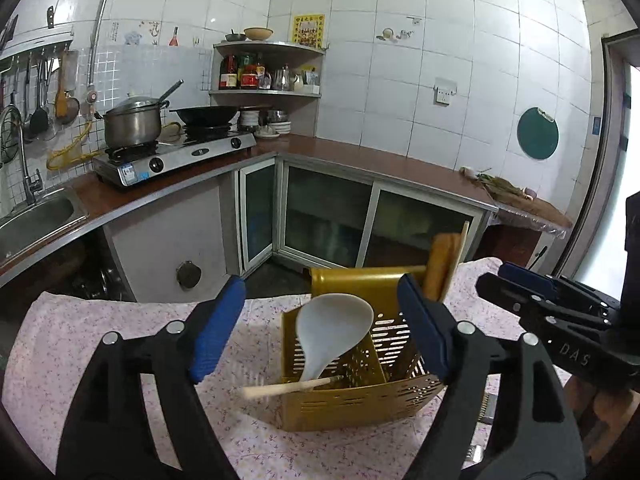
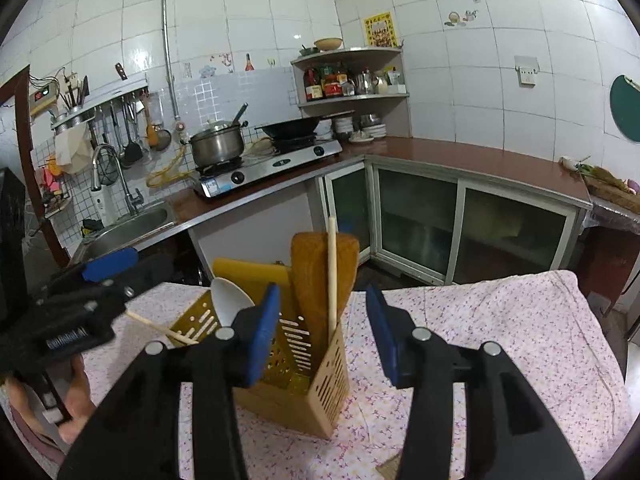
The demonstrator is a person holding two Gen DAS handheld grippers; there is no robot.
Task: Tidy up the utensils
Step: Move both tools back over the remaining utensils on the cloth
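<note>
Slotted yellow plastic utensil holder (image 1: pixel 352 396)

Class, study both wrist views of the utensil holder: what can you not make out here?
- Left view: the wooden spatula is mostly hidden behind the left gripper's finger.
- Both views: the white spoon's handle end is hidden inside the holder.
- Right view: the slanted chopstick's outer end is hidden behind the left gripper.

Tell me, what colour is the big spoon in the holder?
White. The big spoon shows best in the left wrist view, leaning in the yellow utensil holder.
</note>
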